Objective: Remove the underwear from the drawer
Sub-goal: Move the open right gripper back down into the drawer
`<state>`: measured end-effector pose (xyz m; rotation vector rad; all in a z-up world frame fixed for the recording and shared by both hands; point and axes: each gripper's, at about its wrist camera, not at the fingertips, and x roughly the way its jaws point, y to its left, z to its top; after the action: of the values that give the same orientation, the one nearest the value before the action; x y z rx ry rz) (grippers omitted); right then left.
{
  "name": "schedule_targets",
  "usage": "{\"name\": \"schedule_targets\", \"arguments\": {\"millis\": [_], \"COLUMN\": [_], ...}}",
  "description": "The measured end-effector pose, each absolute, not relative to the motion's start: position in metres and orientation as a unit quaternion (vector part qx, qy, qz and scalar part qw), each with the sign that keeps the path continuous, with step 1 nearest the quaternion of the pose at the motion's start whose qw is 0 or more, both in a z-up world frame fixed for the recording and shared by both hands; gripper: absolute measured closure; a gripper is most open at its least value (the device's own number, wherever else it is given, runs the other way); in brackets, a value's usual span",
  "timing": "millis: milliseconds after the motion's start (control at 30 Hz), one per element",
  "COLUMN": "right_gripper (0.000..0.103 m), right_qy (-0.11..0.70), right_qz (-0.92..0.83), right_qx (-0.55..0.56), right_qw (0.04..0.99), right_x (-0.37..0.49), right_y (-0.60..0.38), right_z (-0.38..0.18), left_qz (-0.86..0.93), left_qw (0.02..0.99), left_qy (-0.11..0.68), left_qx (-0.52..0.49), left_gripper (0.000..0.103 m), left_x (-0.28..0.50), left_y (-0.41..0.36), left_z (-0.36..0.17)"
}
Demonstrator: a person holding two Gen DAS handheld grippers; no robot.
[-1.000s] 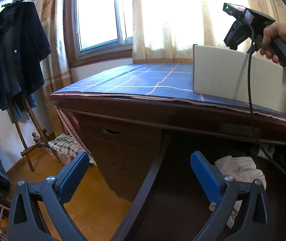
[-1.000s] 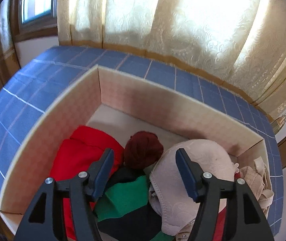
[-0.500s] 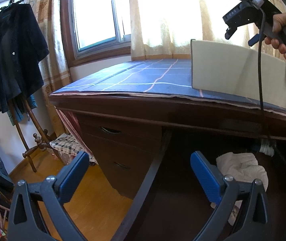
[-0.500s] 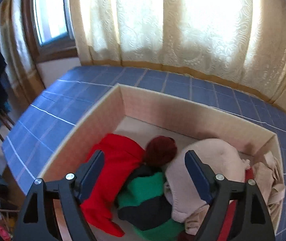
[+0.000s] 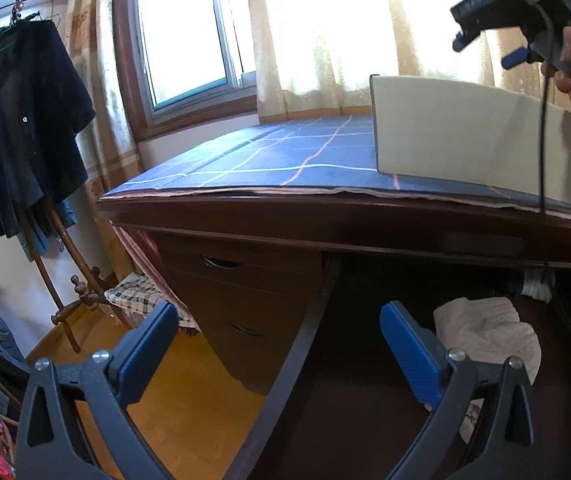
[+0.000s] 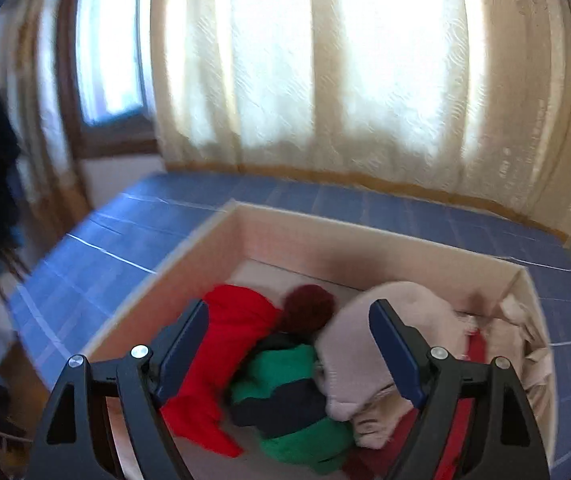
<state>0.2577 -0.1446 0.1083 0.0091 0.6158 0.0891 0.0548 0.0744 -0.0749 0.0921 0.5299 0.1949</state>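
daylight pours through the window point(image 5: 189, 40) and pale curtains point(image 6: 357, 72), blowing them out to white glare. the open drawer point(image 5: 365, 380) lies in deep shadow. the right wrist view is motion-blurred; the left is sharp. both bend and darken at the corners.

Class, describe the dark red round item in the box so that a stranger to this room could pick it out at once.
Start at the blue checked desk cover under the curtained window; on it stands an open cream box of clothes. Between the bright red garment and the pale pink one, against the green and navy piece, sits the maroon ball. It alone is rolled into a small, dark red ball.
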Motion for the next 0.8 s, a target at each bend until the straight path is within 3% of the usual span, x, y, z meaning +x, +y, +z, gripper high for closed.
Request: {"name": "schedule_targets", "arguments": {"millis": [167, 567, 800], "right_gripper": [0.019, 0.019, 0.019], "right_qy": [0.296, 0.168, 0.17], "right_qz": [0.092, 0.089, 0.12], "right_qx": [0.01, 0.027, 0.038], "right_qw": [0.951, 0.981, 0.977], "right_x": [0.236, 0.117, 0.064], "right_y": [-0.138, -0.149, -0.147], "right_z": [0.105, 0.094, 0.074], "left_qz": [0.097, 0.097, 0.098], "left_qw": [0.959, 0.961, 0.961], "left_qy": [0.263, 0.257, 0.254], "left_qx": [0.048, 0.043, 0.04], "left_gripper": [0.0, 0.0, 0.0], "left_x": [0.055, 0.052, 0.053], "left_y": [0.074, 0.078, 0.078], "left_z": [-0.074, -0.073, -0.073]}}
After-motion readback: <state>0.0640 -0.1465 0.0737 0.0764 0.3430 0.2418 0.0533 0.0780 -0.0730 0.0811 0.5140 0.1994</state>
